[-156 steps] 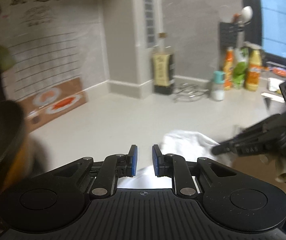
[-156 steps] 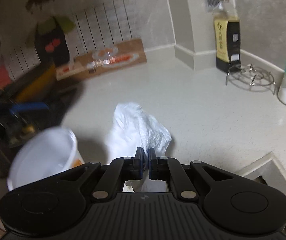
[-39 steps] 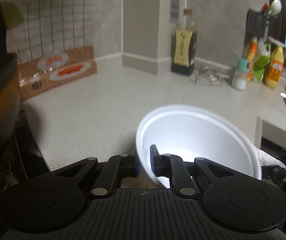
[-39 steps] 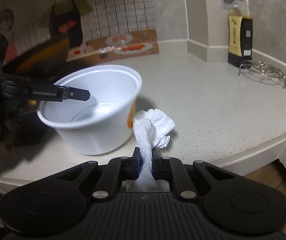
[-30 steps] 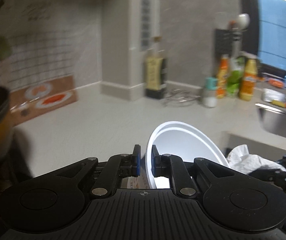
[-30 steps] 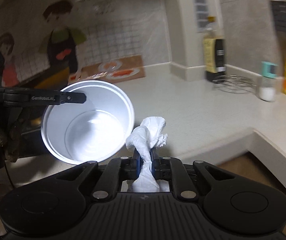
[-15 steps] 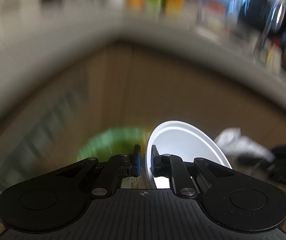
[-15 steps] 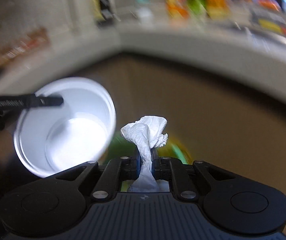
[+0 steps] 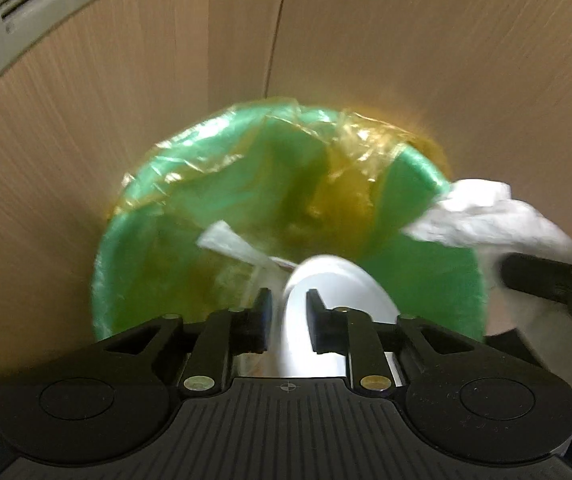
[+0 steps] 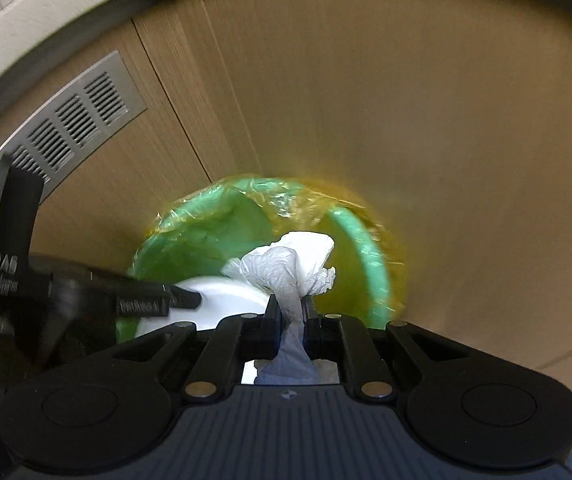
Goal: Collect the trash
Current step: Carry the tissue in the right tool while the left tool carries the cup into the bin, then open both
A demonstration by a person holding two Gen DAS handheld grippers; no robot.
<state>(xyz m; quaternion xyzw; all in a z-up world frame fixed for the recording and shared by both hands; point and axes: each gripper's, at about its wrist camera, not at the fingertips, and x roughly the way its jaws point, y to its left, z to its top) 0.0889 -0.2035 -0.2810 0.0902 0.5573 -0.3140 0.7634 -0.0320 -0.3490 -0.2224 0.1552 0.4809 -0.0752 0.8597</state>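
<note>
A green bin (image 9: 137, 280) lined with a yellowish clear bag stands on the floor below both grippers. My left gripper (image 9: 289, 308) hangs over its mouth and its jaws are opening. The rim of the white paper cup (image 9: 326, 280) sits between them, with a gap showing beside the left pad. My right gripper (image 10: 289, 310) is shut on a crumpled white tissue (image 10: 294, 260), held over the bin's (image 10: 189, 236) right half. In the right wrist view the cup (image 10: 225, 292) shows under the left gripper's fingers (image 10: 181, 298).
Brown cabinet doors (image 9: 406, 80) rise right behind the bin. A grey vent grille (image 10: 65, 120) is set in the cabinet at the left, under the worktop edge (image 10: 25, 20). A white scrap (image 9: 233, 246) lies inside the bin.
Both grippers dropped from the worktop to the bin and tipped downward. The left jaws have parted around the cup's rim. The right grip on the tissue is unchanged.
</note>
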